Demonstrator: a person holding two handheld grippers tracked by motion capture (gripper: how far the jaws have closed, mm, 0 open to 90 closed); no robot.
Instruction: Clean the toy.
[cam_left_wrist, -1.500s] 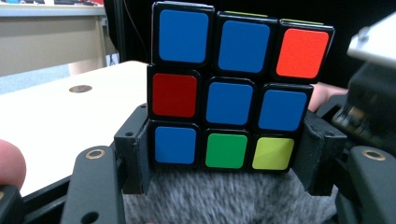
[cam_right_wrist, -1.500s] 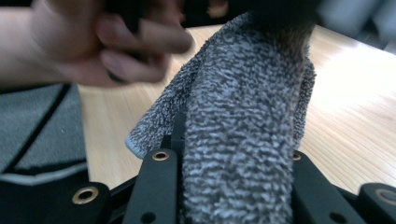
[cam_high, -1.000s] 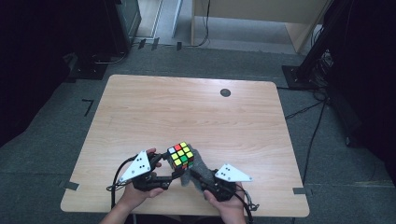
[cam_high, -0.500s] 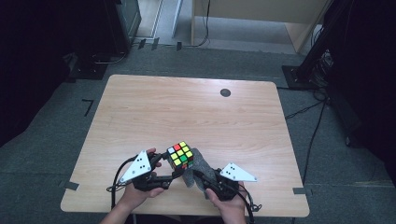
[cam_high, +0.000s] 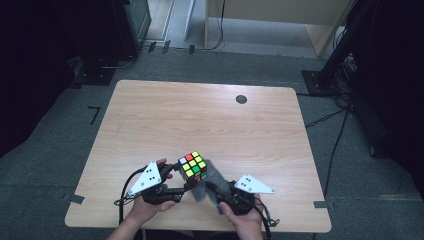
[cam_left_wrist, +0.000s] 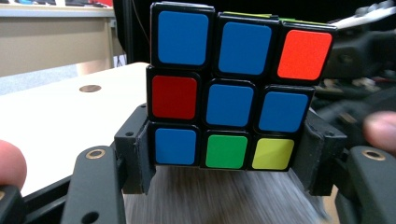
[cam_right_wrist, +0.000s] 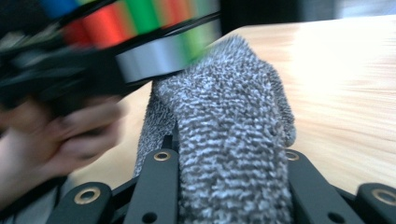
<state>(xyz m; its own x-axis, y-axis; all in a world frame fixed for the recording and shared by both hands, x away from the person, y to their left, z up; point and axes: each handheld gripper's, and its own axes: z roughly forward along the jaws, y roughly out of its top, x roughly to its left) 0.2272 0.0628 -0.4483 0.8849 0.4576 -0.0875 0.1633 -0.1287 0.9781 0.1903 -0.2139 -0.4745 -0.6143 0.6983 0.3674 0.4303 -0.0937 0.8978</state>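
Nearby, left hand-held gripper (cam_left_wrist: 226, 186) clamps cube (cam_left_wrist: 233, 88); right hand-held gripper (cam_right_wrist: 229, 163) pinches grey cloth (cam_right_wrist: 229, 140).

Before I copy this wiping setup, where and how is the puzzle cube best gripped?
Grip the puzzle cube by two opposite flat sides of its bottom layer, coming in level from the near table edge, as the left claw does now. Flat parallel faces seat the pads squarely, and the low hold leaves its upper faces free for the grey cloth in the right claw.
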